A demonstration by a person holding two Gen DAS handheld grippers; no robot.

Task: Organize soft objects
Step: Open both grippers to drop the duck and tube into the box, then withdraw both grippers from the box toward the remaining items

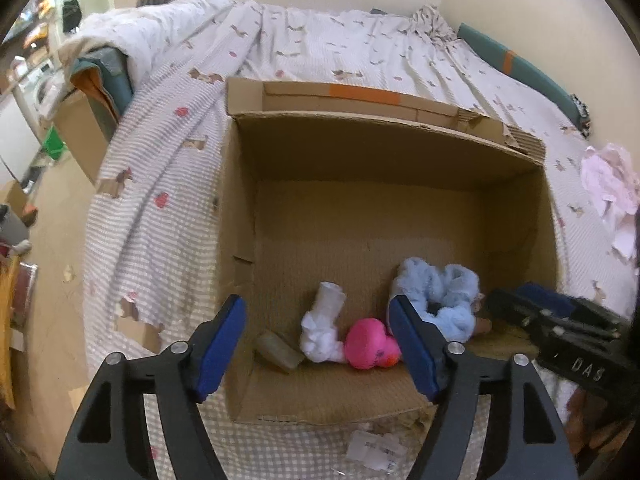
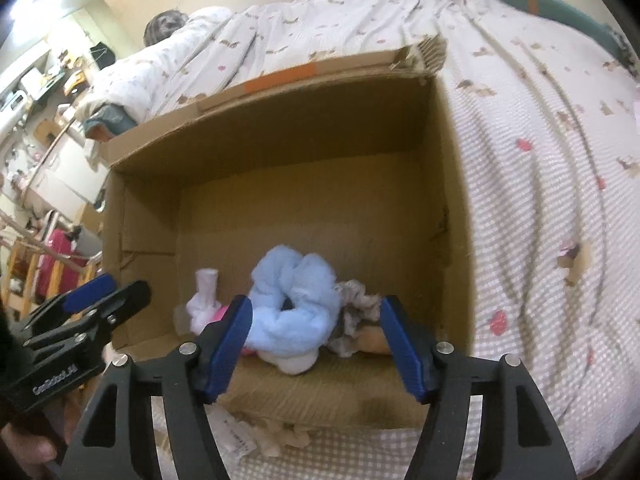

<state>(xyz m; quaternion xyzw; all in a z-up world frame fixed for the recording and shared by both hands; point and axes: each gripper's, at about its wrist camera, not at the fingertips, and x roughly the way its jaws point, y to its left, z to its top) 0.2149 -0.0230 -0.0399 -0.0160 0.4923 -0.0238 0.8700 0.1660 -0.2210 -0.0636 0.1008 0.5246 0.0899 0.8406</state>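
- 1 cardboard box (image 1: 384,216) stands on the bed cover (image 1: 168,168).
- Inside, along its near wall, lie 4 soft things: 1 light blue plush (image 2: 292,300), 1 pink toy (image 1: 370,344), 1 white roll (image 1: 324,328), 1 grey cloth (image 2: 356,316).
- The left gripper (image 1: 320,352) and right gripper (image 2: 316,344) both gape above them, holding nothing.

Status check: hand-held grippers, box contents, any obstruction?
Left hand-held gripper open, empty; right hand-held gripper open, empty. Blue plush, white plush, pink toy lying in cardboard box. Nothing blocking.
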